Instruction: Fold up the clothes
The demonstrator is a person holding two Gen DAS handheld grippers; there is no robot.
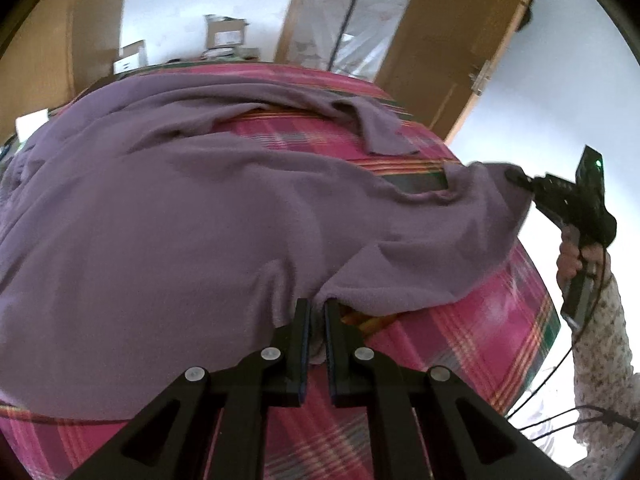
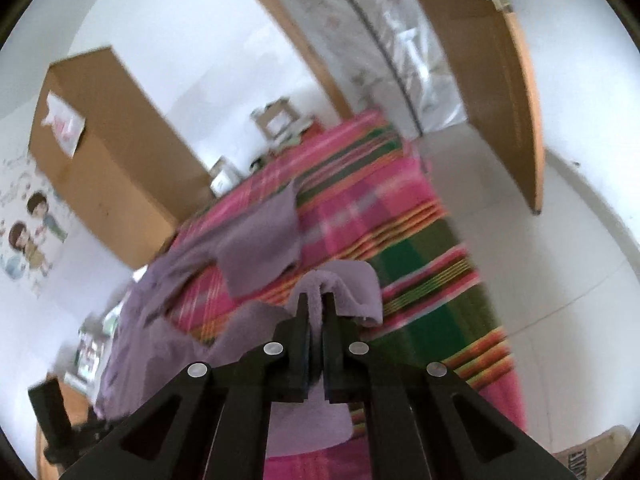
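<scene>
we've got the purple garment [image 1: 168, 208] sprawled across the pink plaid bedspread [image 1: 460, 344], left gripper [image 1: 318, 308] pinching its near hem, right gripper [image 2: 316, 304] clamped on a corner fold, right view pretty blurry, garment's left side cut off

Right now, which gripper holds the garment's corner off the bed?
The right gripper: it pinches the purple garment at its raised corner; the left gripper clamps the near hem.

Garment [image 1: 168, 200] plain dusty purple. Bedcover [image 1: 460, 360] pink plaid, green, yellow and orange stripes. Both tools black: left tool [image 1: 318, 308], right tool [image 2: 316, 300]. Sleeve [image 1: 600, 360] pale, dark speckles. Wardrobe [image 2: 108, 152] brown. Walls [image 1: 540, 100] white.
</scene>
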